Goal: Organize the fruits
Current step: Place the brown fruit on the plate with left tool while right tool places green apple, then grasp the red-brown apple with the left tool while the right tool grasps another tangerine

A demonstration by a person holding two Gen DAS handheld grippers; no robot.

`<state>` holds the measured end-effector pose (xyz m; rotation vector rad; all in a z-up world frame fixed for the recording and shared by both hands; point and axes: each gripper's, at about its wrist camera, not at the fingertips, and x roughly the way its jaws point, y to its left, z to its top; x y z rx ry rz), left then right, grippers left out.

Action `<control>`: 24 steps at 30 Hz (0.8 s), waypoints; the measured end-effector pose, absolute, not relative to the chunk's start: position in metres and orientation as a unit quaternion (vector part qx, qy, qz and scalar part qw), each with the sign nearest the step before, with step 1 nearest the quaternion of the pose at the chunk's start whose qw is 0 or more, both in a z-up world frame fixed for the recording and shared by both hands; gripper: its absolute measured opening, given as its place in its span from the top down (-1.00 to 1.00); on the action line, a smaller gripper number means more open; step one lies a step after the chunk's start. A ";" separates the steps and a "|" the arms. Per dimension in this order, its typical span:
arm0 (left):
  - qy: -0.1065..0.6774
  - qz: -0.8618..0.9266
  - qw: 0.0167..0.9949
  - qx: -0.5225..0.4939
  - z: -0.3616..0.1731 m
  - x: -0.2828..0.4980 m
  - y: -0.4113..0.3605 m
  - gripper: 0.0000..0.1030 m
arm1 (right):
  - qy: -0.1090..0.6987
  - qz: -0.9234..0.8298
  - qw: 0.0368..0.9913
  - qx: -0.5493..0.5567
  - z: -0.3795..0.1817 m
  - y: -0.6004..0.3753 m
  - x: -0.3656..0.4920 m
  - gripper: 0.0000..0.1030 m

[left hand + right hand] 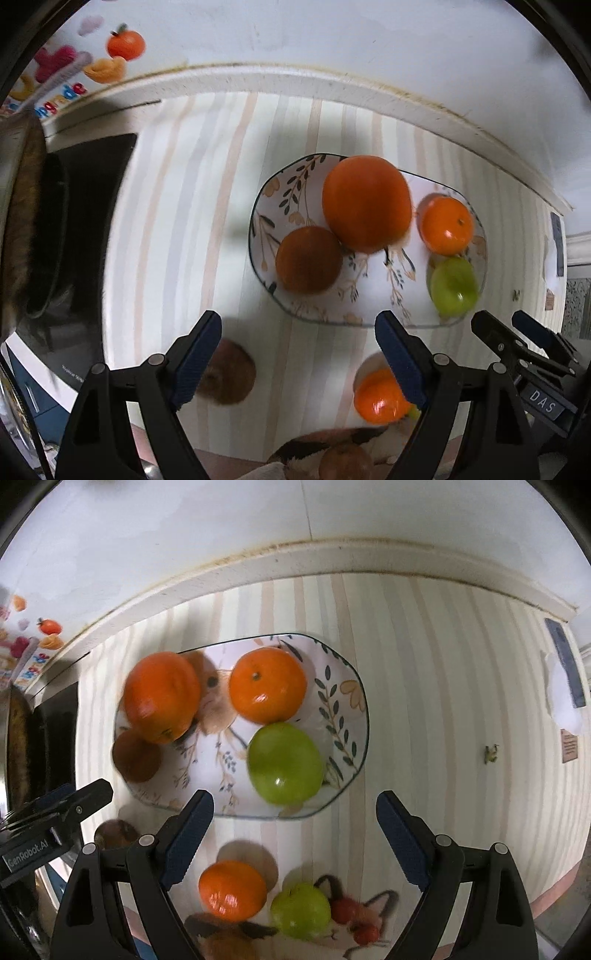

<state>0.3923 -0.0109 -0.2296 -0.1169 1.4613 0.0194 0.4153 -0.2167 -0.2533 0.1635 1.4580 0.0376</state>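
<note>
left gripper [299, 354] jaws wide, empty | right gripper [295, 834] jaws wide, empty | floral ceramic plate [354, 686] holds four fruits | loose glossy orange mandarin [232, 890], round green apple [300, 915] near plate | descend centred, straddle fruit, close gently

Striped tablecloth [424, 686] in pale beige, grey and white covered the counter; a fox print [354, 908] sat at its near edge. A black appliance [92, 229] with a dark pan [26, 221], contents blurred, possibly cooked food, stood at far left. A white backsplash ledge [295, 79] ran along the far side, grimy along its top seam. Fruit stickers [123, 44] were on the white wall at far left. A dark blue flat item [565, 661] lay far right. A small yellowish speck [491, 755] lay right on the cloth.
</note>
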 end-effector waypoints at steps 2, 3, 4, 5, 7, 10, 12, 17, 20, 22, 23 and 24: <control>0.653 0.009 0.756 -0.042 -0.213 0.382 -0.010 -0.65 | 0.657 0.020 0.750 0.073 -0.241 -0.213 0.405 -0.78; 0.648 0.009 0.760 -0.040 -0.208 0.382 -0.007 -0.65 | 0.653 0.021 0.754 0.070 -0.234 -0.212 0.401 -0.78; 0.641 0.008 0.766 -0.039 -0.200 0.372 -0.007 -0.65 | 0.647 0.022 0.760 0.066 -0.227 -0.209 0.394 -0.78; 0.637 0.006 0.770 -0.039 -0.194 0.371 -0.003 -0.65 | 0.643 0.022 0.763 0.063 -0.222 -0.206 0.388 -0.78; 0.625 0.003 0.780 -0.035 -0.185 0.367 -0.001 -0.65 | 0.637 0.025 0.768 0.060 -0.213 -0.202 0.376 -0.78; 0.613 -0.001 0.789 -0.032 -0.179 0.353 0.001 -0.65 | 0.623 0.027 0.780 0.055 -0.194 -0.198 0.356 -0.78; 0.604 -0.002 0.797 -0.028 -0.170 0.343 0.002 -0.65 | 0.614 0.029 0.787 0.056 -0.184 -0.195 0.347 -0.78; 0.586 -0.011 0.810 -0.024 -0.152 0.320 0.001 -0.65 | 0.591 0.030 0.805 0.048 -0.157 -0.192 0.322 -0.78; 0.573 -0.014 0.819 -0.026 -0.138 0.305 0.001 -0.65 | 0.576 0.028 0.816 0.042 -0.140 -0.191 0.308 -0.78; 0.563 -0.017 0.826 -0.026 -0.130 0.296 0.001 -0.65 | 0.570 0.029 0.820 0.046 -0.130 -0.191 0.299 -0.78; 0.560 -0.018 0.828 -0.027 -0.127 0.293 0.002 -0.65 | 0.567 0.029 0.822 0.047 -0.125 -0.191 0.295 -0.78; 0.558 -0.019 0.829 -0.028 -0.125 0.289 0.002 -0.65 | 0.562 0.029 0.825 0.046 -0.120 -0.191 0.290 -0.78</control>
